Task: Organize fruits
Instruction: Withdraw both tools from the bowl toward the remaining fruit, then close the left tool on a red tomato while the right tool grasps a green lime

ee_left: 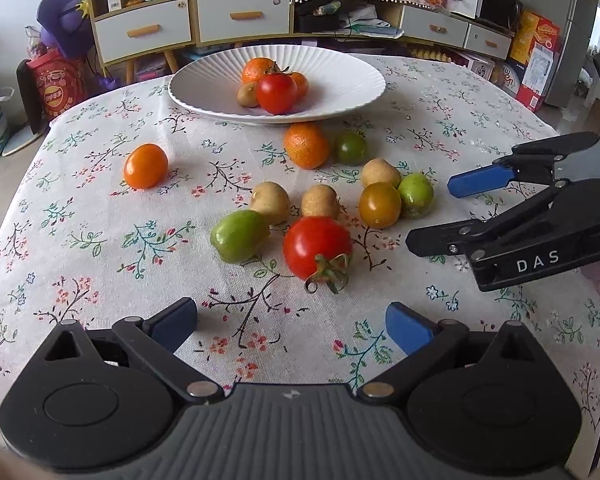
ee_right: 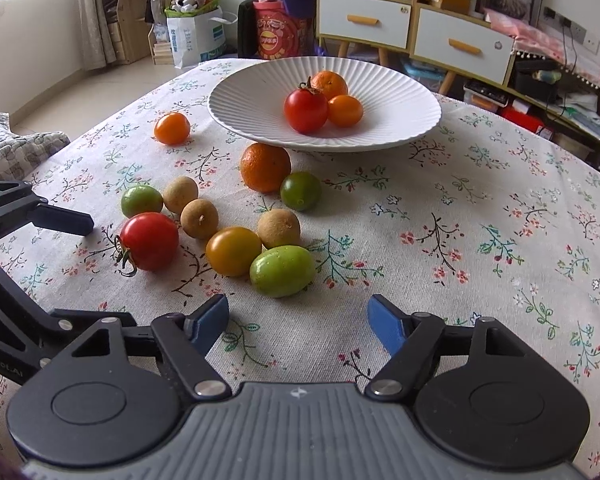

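A white ribbed plate (ee_left: 340,80) is set toward the far side of the surface (ee_left: 80,200), which is covered by a floral cloth, and serves as the collecting point: a red tomato (ee_left: 277,93), two orange fruits and one small brown fruit are already gathered in it. The remaining fruits are scattered on the cloth on the near side of the plate. A mandarin (ee_left: 306,146) lies touching or just under the plate's near rim, with a dark green tomato (ee_left: 351,148) beside it. An orange tomato (ee_left: 145,165) sits apart, to the left of the plate in the left wrist view. Nearer still, a loose cluster is noted: three brown longan-like fruits, an amber tomato (ee_right: 233,251), two light green fruits and a second red tomato (ee_right: 149,241) with its stem. The left claw (ee_left: 291,322) is held spread and empty, lined up toward that red tomato, judged the likely next pick. The right claw (ee_right: 296,322) is likewise spread and empty, just short of the oblong green fruit (ee_right: 282,271). The sorting is judged partly done.
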Motion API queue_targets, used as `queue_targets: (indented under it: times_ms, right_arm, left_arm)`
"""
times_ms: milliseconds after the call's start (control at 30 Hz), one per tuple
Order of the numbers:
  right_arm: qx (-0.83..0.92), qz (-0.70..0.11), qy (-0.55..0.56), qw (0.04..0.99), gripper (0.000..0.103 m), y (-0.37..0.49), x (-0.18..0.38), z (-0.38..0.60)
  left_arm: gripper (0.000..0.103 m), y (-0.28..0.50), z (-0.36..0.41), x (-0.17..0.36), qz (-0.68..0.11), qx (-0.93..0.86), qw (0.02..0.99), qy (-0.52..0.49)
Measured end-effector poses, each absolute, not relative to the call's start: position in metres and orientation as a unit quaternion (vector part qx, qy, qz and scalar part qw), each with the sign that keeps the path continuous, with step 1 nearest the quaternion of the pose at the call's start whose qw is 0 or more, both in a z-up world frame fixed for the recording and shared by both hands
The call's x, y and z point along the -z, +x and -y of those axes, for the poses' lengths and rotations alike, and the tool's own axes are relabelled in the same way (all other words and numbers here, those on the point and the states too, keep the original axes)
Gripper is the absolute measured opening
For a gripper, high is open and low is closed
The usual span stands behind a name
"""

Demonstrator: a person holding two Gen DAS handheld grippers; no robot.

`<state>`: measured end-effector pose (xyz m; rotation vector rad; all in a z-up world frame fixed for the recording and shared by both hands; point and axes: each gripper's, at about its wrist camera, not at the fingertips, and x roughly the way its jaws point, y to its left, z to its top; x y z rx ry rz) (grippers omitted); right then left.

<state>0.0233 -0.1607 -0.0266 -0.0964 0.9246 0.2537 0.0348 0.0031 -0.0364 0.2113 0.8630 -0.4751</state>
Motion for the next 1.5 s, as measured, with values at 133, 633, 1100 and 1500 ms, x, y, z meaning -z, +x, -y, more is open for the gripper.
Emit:
queue_targets:
  times_ms: [133, 633, 1100, 1500]
  right_arm:
    - [-0.121, -0.444, -0.044, 0.887, 0.061, 0.026, 0.025, 0.160]
    - [-0.118, -0.440, -0.037, 0.890, 0.045, 0.032, 0.021, 0.160]
    - [-0.131, -0.435, -0.044, 0.890, 0.032, 0.031, 0.019, 0.157]
    - [-0.129, -0.429, -0.029, 0.893, 0.032, 0.033, 0.010, 0.163]
  left_arm:
    - [0.092, 0.038, 0.004, 0.035, -0.412, 0.231, 0.876, 0.097]
    - [0.069, 0.047, 0.019, 0.029, -0.403, 0.234, 0.881, 0.080]
    - [0.037, 0.049, 0.018, 0.022, -0.390, 0.234, 0.887, 0.073]
    - [0.034, 0.046, 0.015, 0.011, -0.376, 0.239, 0.892, 0.070]
